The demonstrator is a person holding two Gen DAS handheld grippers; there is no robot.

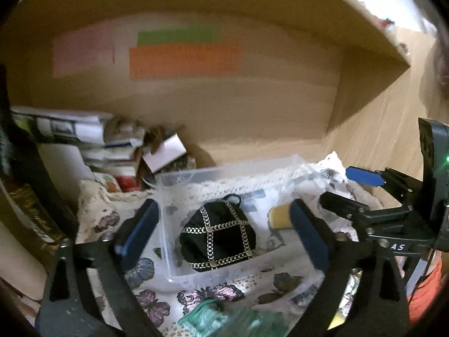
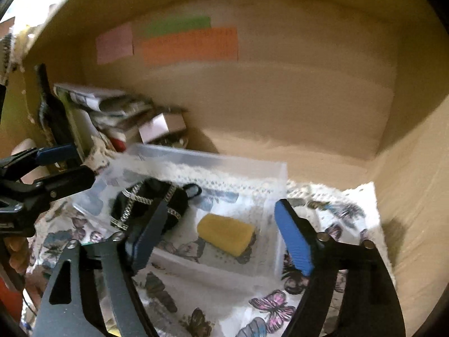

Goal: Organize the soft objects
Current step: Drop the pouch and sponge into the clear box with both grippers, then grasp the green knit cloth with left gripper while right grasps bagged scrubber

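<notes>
A clear plastic box [image 1: 168, 241] [image 2: 276, 193] sits on a butterfly-print cloth [image 1: 157, 295] [image 2: 269, 306] inside a wooden shelf. In it lie a black soft pouch with chain trim [image 1: 217, 237] [image 2: 146, 199] and a yellow sponge [image 2: 226, 233] [image 1: 277, 217]. My left gripper [image 1: 221, 234] is open, its fingers either side of the black pouch, above the box. My right gripper [image 2: 221, 238] is open, its fingers either side of the sponge. A green soft object [image 1: 224, 318] lies on the cloth at the bottom of the left wrist view.
A stack of books and papers [image 1: 84, 140] [image 2: 112, 112] fills the shelf's back left, with a small white box [image 1: 165, 154] [image 2: 162, 129]. Coloured sticky notes [image 1: 182, 53] [image 2: 188, 42] are on the back wall. The shelf's right wall [image 2: 415, 185] stands close by.
</notes>
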